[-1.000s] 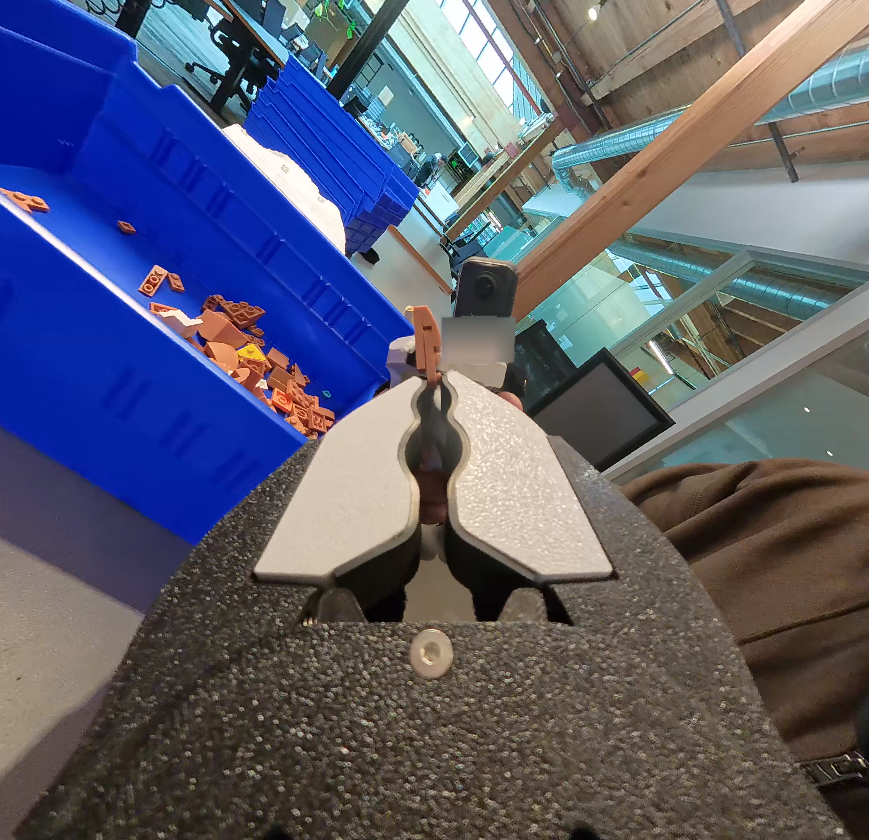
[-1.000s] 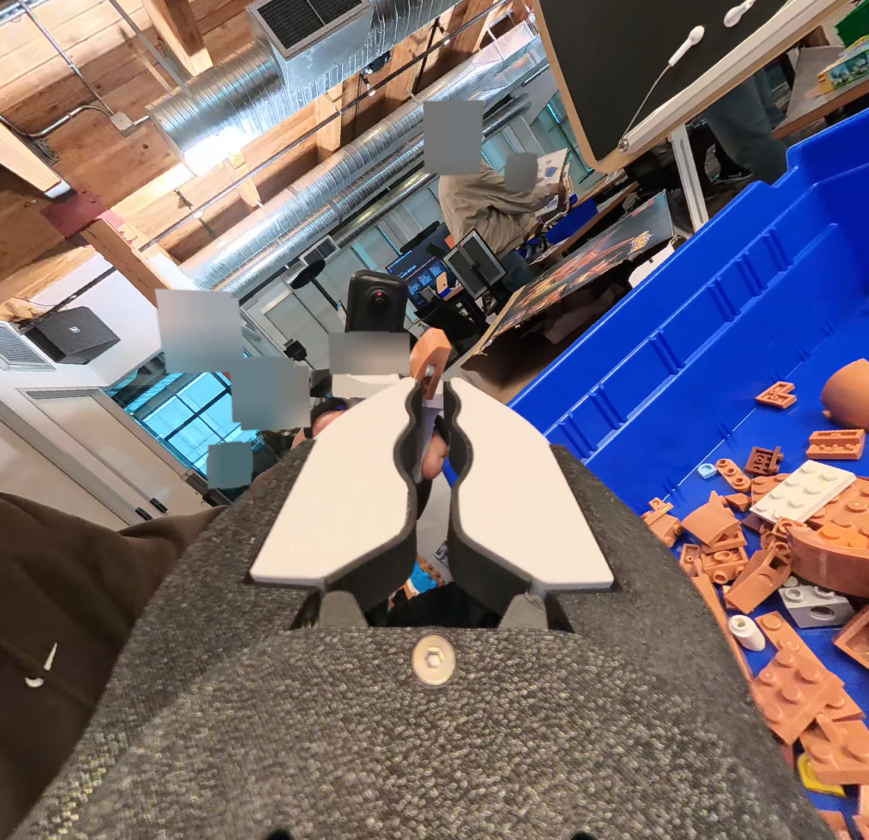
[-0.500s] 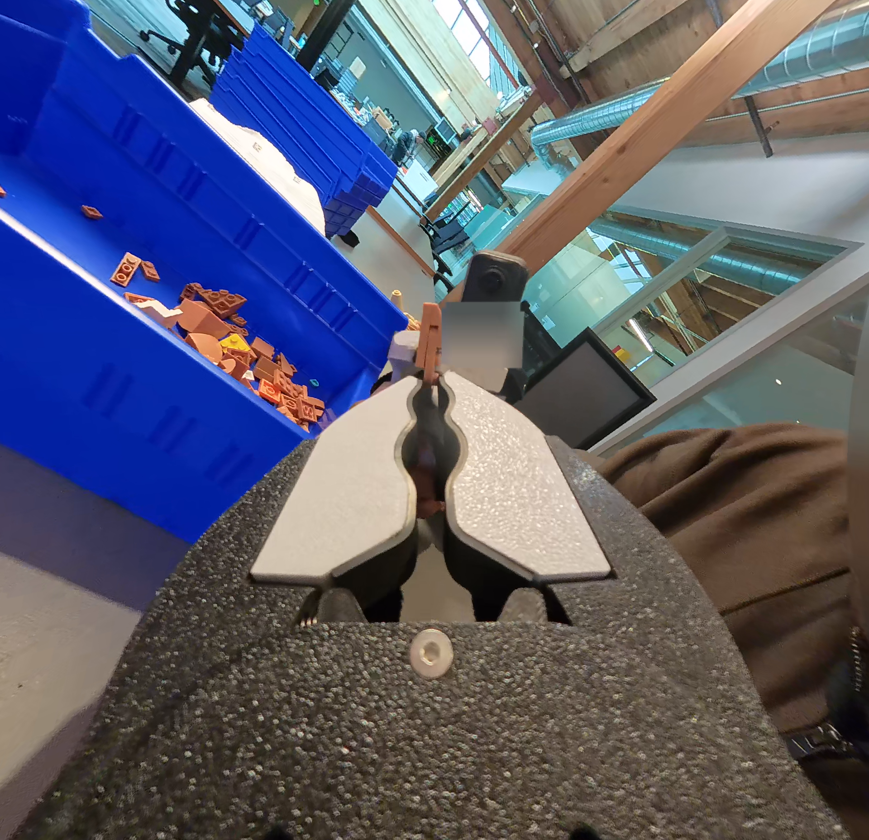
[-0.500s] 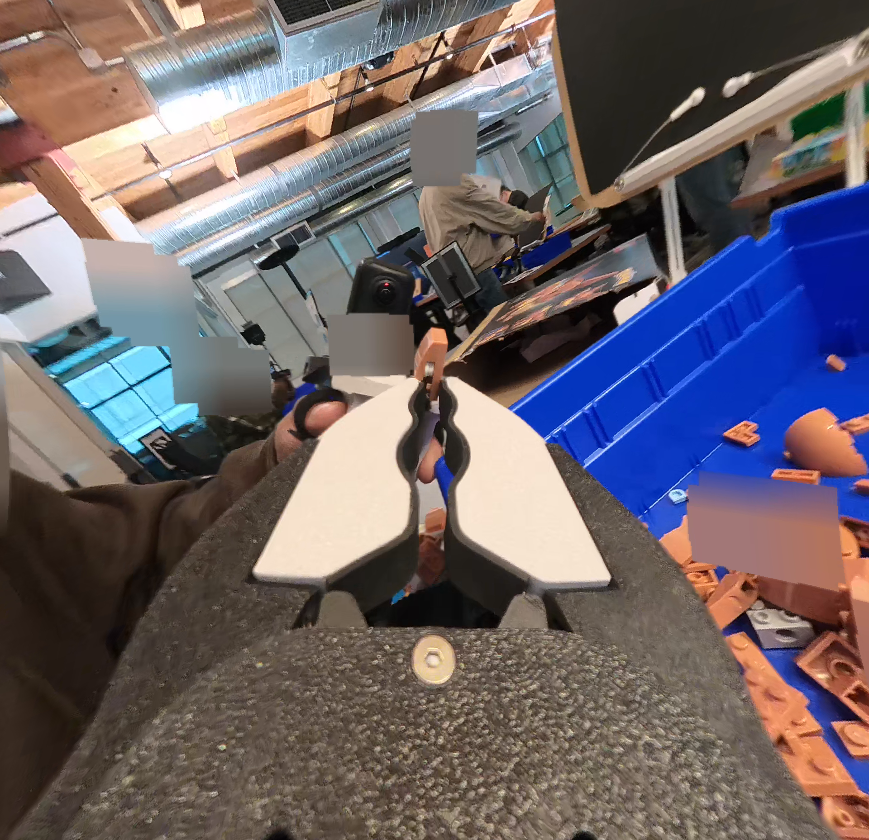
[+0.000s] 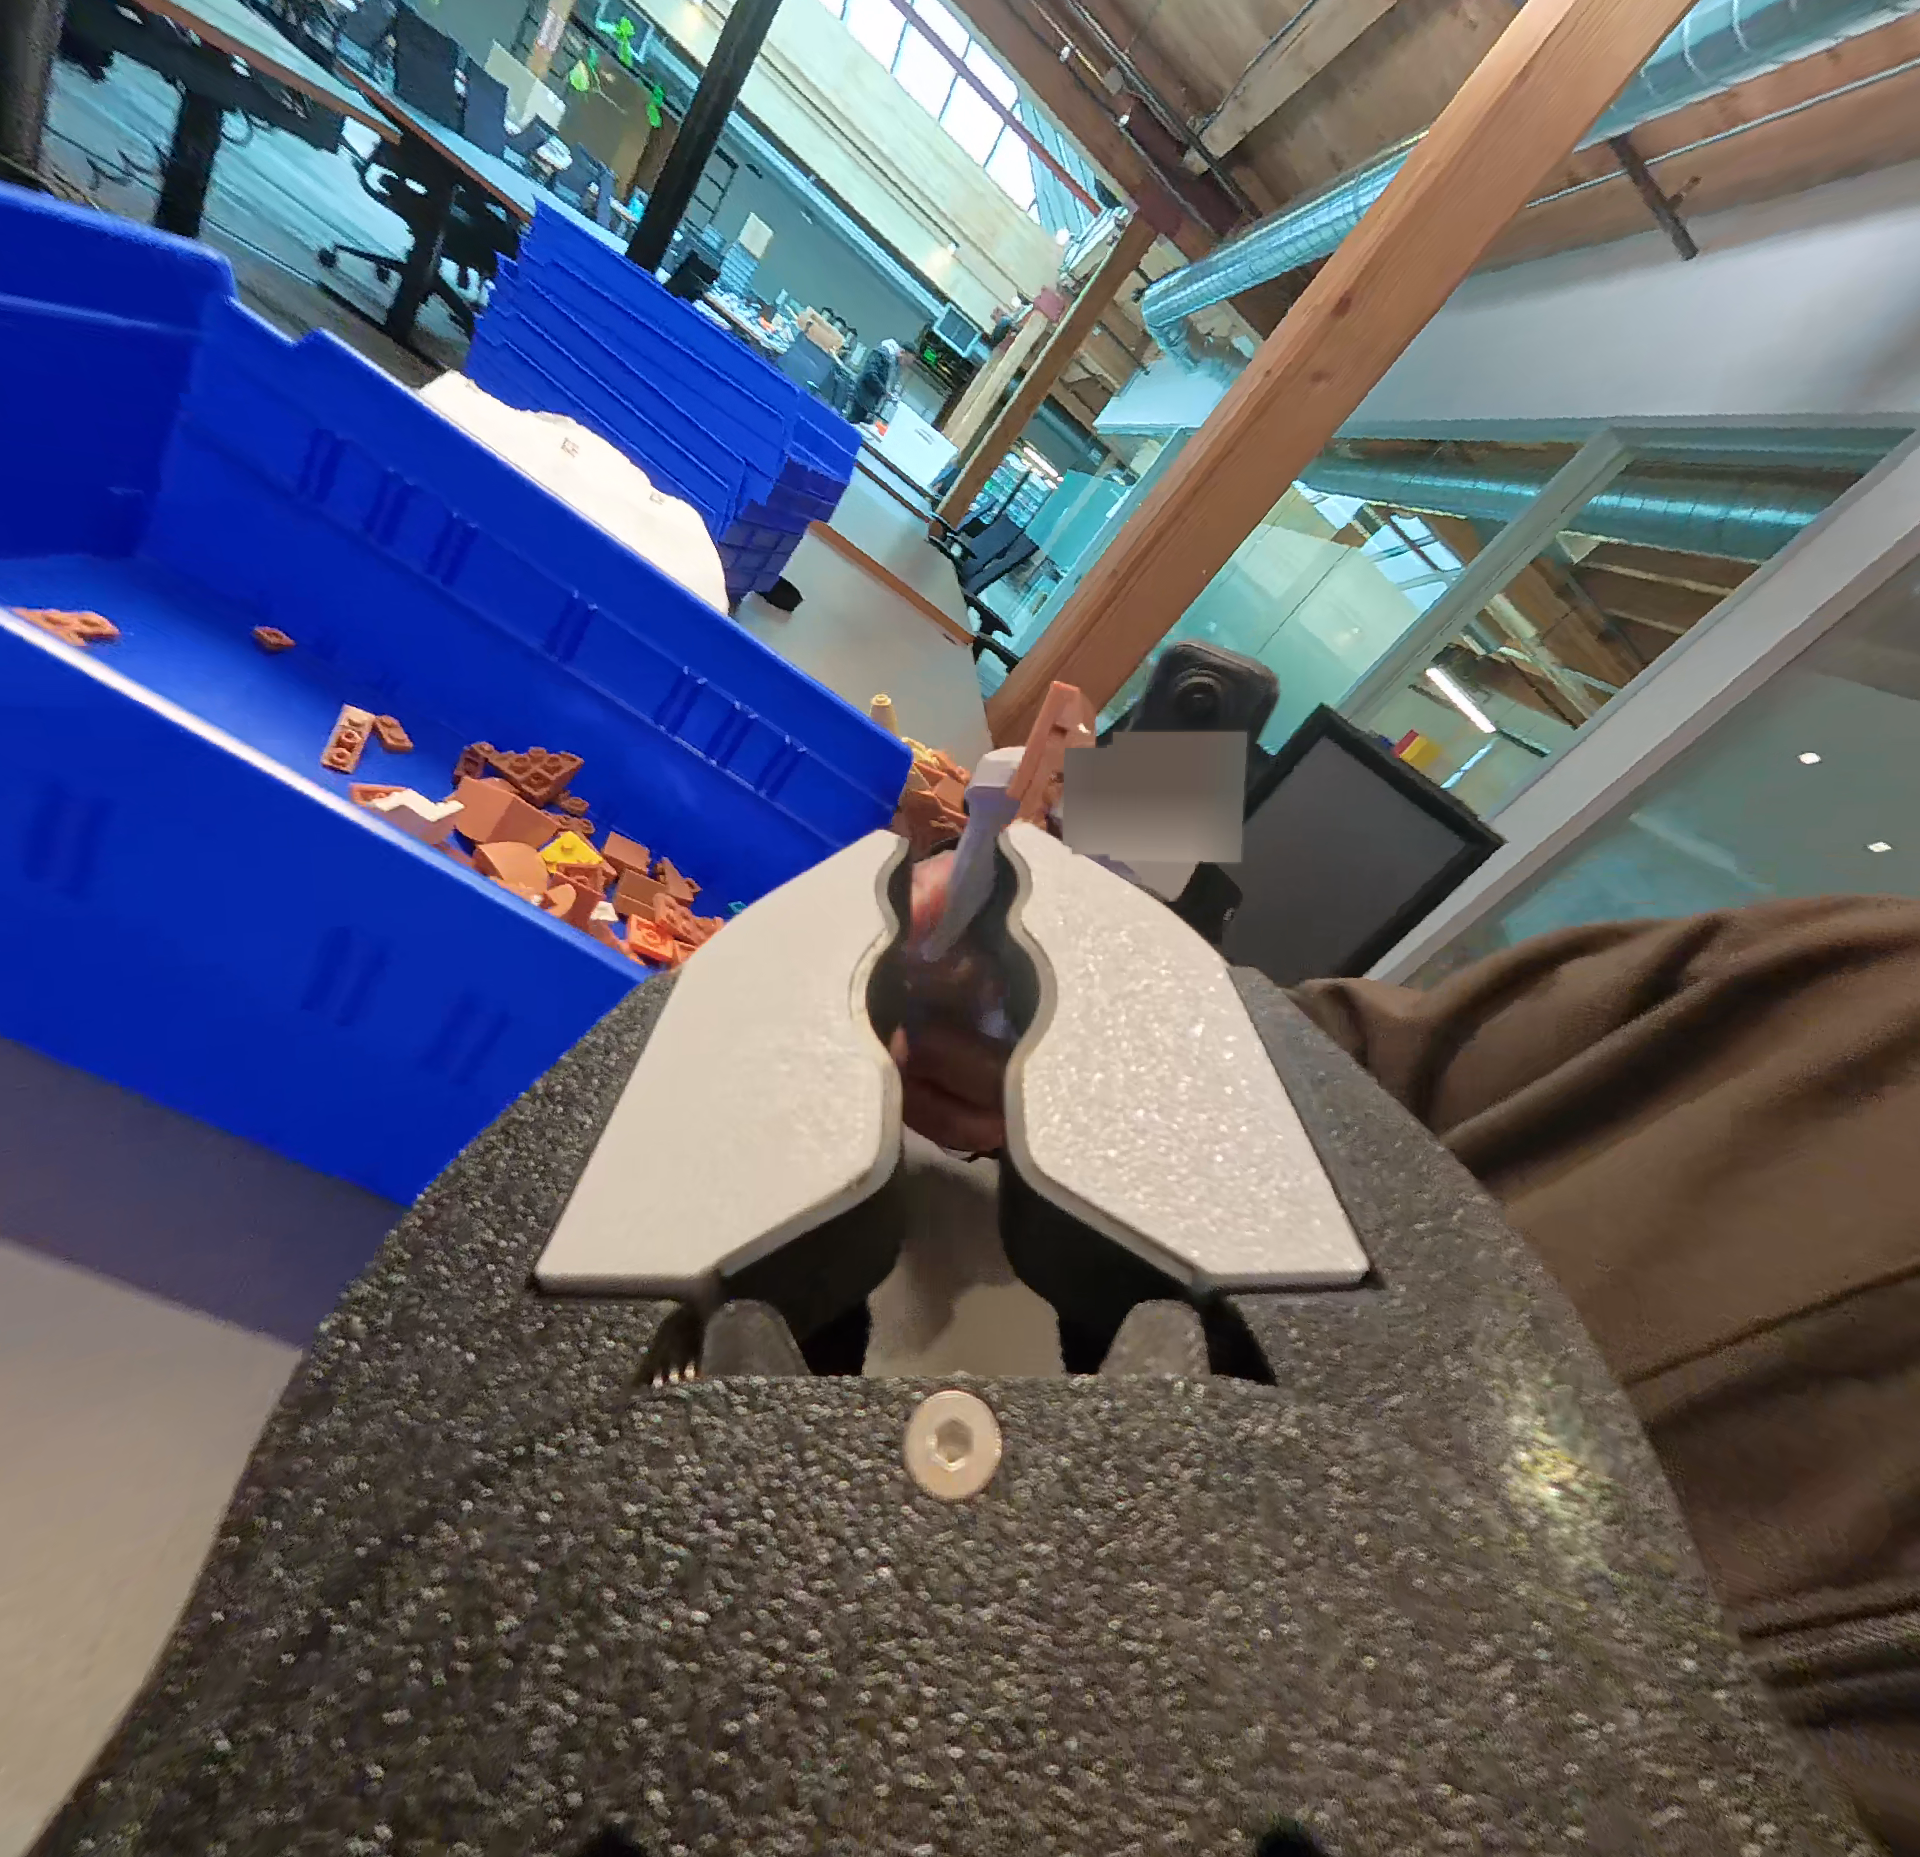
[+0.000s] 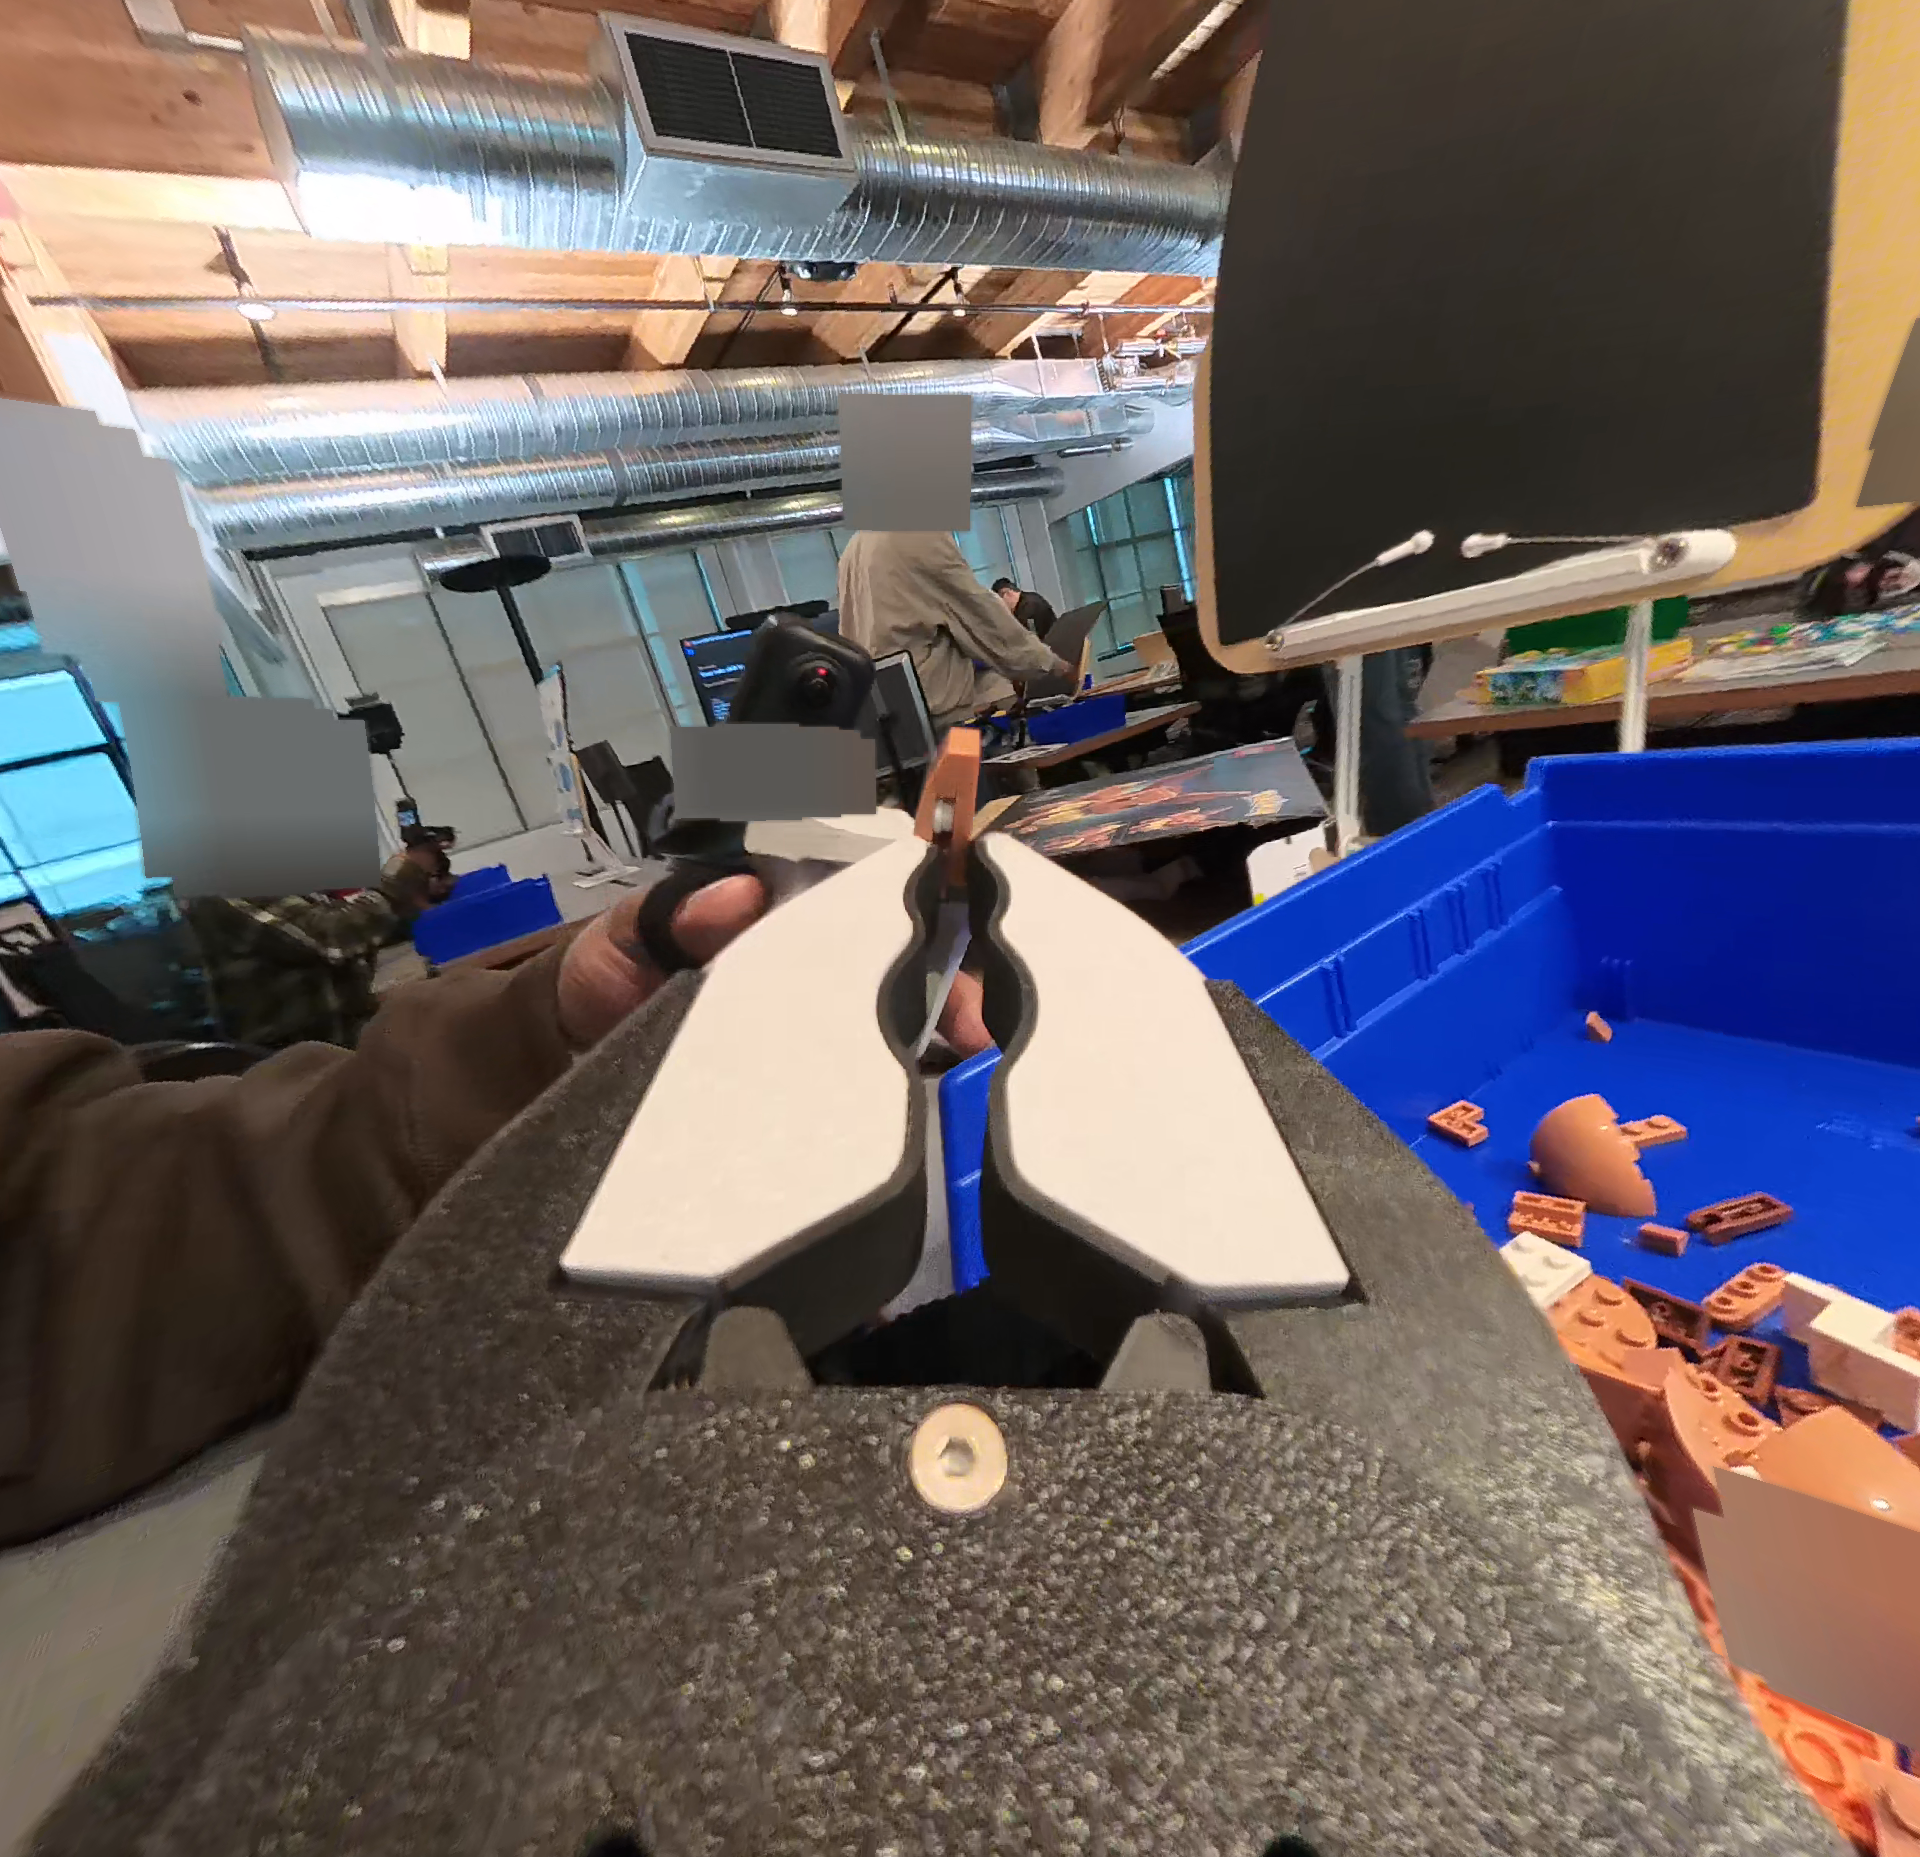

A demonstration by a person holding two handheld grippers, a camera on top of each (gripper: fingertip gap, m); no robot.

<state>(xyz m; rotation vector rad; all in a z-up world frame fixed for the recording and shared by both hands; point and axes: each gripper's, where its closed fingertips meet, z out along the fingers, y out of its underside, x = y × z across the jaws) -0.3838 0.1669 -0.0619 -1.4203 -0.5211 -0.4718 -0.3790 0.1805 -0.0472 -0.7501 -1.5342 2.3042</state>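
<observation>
My left gripper (image 5: pixel 954 843) has its jaws slightly apart. A thin grey piece (image 5: pixel 982 820) stands tilted in the gap, leaning on the right finger, with an orange-brown piece (image 5: pixel 1055 747) joined at its far end. My right gripper (image 6: pixel 951 846) is shut on the orange piece (image 6: pixel 951 799), and a pale thin plate (image 6: pixel 940 976) shows edge-on between its jaws. The two grippers face each other. Each view shows the other's black camera, in the left wrist view (image 5: pixel 1205 685) and in the right wrist view (image 6: pixel 810 675). A hand (image 6: pixel 665 924) grips the far handle.
A big blue bin (image 5: pixel 312 872) with a heap of orange-brown bricks (image 5: pixel 561 841) stands left of the left gripper; the bin (image 6: pixel 1455 924) and the bricks (image 6: pixel 1714 1319) lie right of the right gripper. Stacked blue bins (image 5: pixel 665 384), a dark monitor (image 5: pixel 1340 851), a brown sleeve (image 5: pixel 1662 1132), a black board (image 6: pixel 1507 249). My left and right fingertips are right by each other.
My left gripper's jaws have widened, and the grey piece now leans loose in the gap. My right gripper stays shut on the orange piece. Both views have swung more level.
</observation>
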